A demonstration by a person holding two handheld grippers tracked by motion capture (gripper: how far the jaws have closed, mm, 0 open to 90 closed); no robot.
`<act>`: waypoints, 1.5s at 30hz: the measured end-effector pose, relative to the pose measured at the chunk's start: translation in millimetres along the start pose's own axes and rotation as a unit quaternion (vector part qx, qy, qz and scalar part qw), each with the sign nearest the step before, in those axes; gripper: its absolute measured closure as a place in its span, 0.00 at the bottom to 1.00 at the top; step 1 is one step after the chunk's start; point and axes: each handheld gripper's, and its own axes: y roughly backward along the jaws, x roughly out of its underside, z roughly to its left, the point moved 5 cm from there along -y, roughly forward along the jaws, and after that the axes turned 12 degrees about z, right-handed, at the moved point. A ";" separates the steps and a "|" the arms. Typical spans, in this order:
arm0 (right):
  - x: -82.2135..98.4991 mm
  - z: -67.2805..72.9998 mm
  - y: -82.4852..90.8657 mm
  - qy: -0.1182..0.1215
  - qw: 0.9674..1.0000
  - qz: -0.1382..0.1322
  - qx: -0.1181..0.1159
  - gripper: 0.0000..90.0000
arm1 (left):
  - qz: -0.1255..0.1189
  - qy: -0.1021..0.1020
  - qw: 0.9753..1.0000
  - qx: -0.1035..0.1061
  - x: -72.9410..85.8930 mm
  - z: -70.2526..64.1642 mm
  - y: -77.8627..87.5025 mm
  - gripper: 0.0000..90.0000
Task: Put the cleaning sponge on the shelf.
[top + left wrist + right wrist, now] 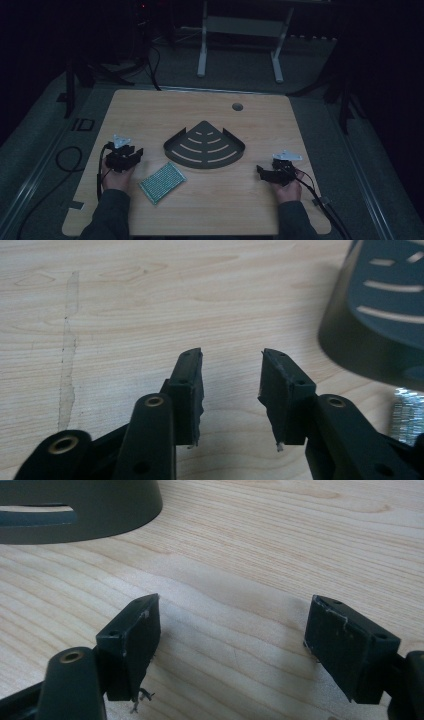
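A dark fan-shaped corner shelf [205, 145] with curved slots lies at the middle of the wooden table [150, 110]. A green perforated board [162, 181] lies flat in front of it, to the left. My left gripper [131, 154] rests on the table left of the shelf, jaws open and empty [232, 377]; the shelf's rim [360, 350] shows at upper right in the left gripper view. My right gripper [261, 171] sits right of the shelf, jaws wide open over bare wood [232, 625], with the shelf's wall [100, 510] at upper left.
A round cable hole [237, 106] sits near the table's far edge. Cables [67, 160] trail off the left side and from the right gripper. A white-legged frame [240, 45] stands on the floor beyond the table.
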 end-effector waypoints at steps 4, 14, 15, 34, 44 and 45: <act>0.0 0.0 0.0 0.000 1.000 0.000 0.000 0.24 | 0.001 0.004 1.000 0.016 0.9 1.3 4.8 0.72; -0.2 0.0 -0.1 0.001 1.000 0.000 0.000 0.24 | 0.022 -0.049 0.997 0.064 0.9 -13.6 23.6 0.76; -0.2 0.0 -0.1 0.001 1.000 0.000 0.000 0.24 | 0.028 -0.055 0.996 0.067 1.5 -16.1 24.4 0.77; -0.2 -0.1 -0.2 0.001 1.000 0.000 0.000 0.24 | 0.057 -0.124 0.982 0.129 9.6 -55.7 34.4 1.00; -0.2 0.0 -0.2 0.001 1.000 0.000 0.000 0.24 | 0.097 -0.166 0.970 0.149 19.6 -76.2 24.6 1.00; -0.2 0.0 -0.1 0.001 1.000 0.000 0.000 0.24 | 0.101 -0.172 0.969 0.147 20.7 -76.6 23.7 1.00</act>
